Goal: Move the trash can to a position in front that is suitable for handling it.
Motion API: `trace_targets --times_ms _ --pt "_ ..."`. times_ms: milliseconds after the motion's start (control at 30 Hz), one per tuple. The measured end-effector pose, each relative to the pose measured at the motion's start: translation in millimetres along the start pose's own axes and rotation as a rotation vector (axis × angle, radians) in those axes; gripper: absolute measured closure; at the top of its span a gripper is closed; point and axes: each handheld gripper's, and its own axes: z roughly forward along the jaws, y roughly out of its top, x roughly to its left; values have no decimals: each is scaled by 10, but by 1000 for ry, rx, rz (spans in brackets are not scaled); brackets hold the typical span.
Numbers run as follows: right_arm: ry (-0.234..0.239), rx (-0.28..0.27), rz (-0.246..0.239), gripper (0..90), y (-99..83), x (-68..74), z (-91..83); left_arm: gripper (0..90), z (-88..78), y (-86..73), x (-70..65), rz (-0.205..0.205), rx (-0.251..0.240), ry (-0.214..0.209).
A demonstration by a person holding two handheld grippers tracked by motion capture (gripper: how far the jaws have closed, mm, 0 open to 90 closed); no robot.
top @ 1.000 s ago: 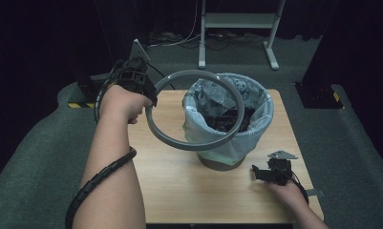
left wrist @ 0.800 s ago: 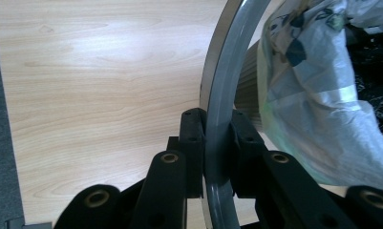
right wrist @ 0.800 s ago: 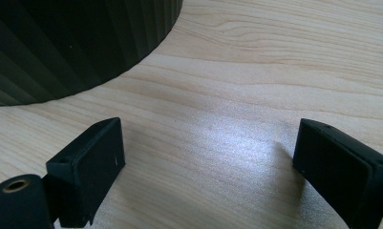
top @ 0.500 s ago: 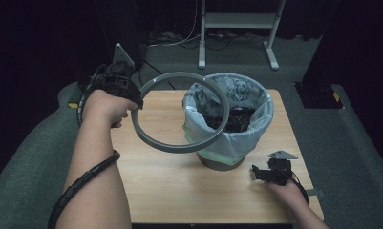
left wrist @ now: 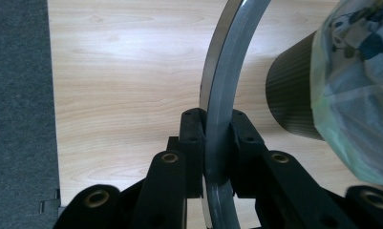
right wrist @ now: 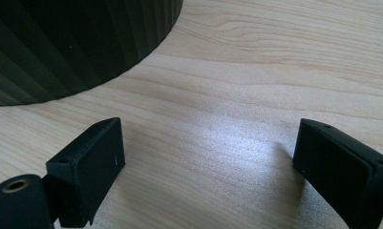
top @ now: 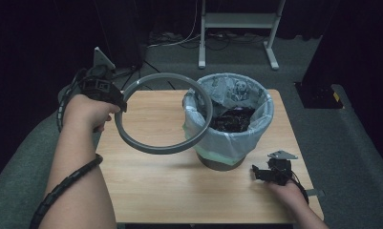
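Your left gripper [left wrist: 213, 143] is clamping the grey ring [top: 163, 112] by its rim, holding it tilted in the air over the table's [top: 146, 186] left half, its far edge overlapping the lined bin [top: 229, 124]. Your right gripper [right wrist: 208, 157] is sitting low on the wood just beside the bin's dark base, jaws spread wide, gripping nothing.

Bin [top: 227, 143] on table [top: 151, 191], ring [top: 163, 113] held left of it
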Motion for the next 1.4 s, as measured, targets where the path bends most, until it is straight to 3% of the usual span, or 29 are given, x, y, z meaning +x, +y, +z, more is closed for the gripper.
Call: trace_targets --times_ms 333,1400 --pt "0 1 4 99 -1 4 -1 781 43 -85 217 -23 -5 1" --pt "-1 -2 2 100 -6 3 -1 782 27 -244 628 -72 -33 0"
